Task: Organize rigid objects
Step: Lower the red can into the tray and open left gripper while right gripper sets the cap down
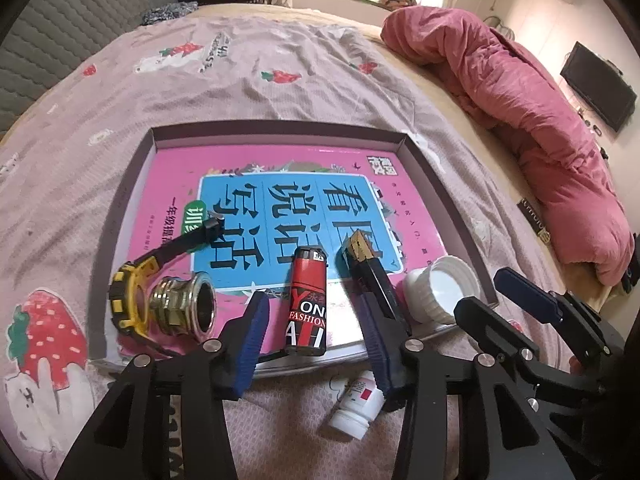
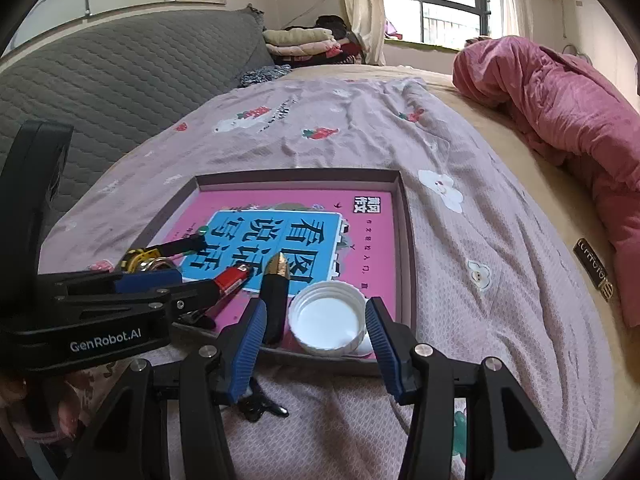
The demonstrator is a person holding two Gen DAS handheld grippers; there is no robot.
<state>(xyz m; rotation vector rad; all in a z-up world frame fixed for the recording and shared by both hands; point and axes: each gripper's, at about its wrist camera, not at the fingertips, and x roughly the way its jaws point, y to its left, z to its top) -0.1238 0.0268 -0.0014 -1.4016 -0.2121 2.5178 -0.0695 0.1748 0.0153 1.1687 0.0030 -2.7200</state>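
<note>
A shallow box tray [image 1: 424, 160] [image 2: 404, 216] lies on the bed with a pink book inside. On the book lie a yellow tape measure [image 1: 128, 296], a brass fitting [image 1: 184, 304], a red lighter [image 1: 308, 300] [image 2: 234, 278], a black-and-gold tool [image 1: 368, 264] [image 2: 276, 292] and a white lid [image 1: 444, 288] [image 2: 328, 322]. My left gripper [image 1: 316, 344] is open, its fingers either side of the lighter. My right gripper [image 2: 316, 344] is open around the white lid's near side. A white pill bottle [image 1: 356, 404] lies on the bed under the left gripper.
A rolled pink quilt [image 1: 540, 132] [image 2: 560, 112] lies along the right side of the bed. A grey headboard [image 2: 120, 80] stands at the left. A small dark object [image 2: 260, 404] lies on the sheet below the right gripper. Folded clothes [image 2: 304, 42] are stacked at the back.
</note>
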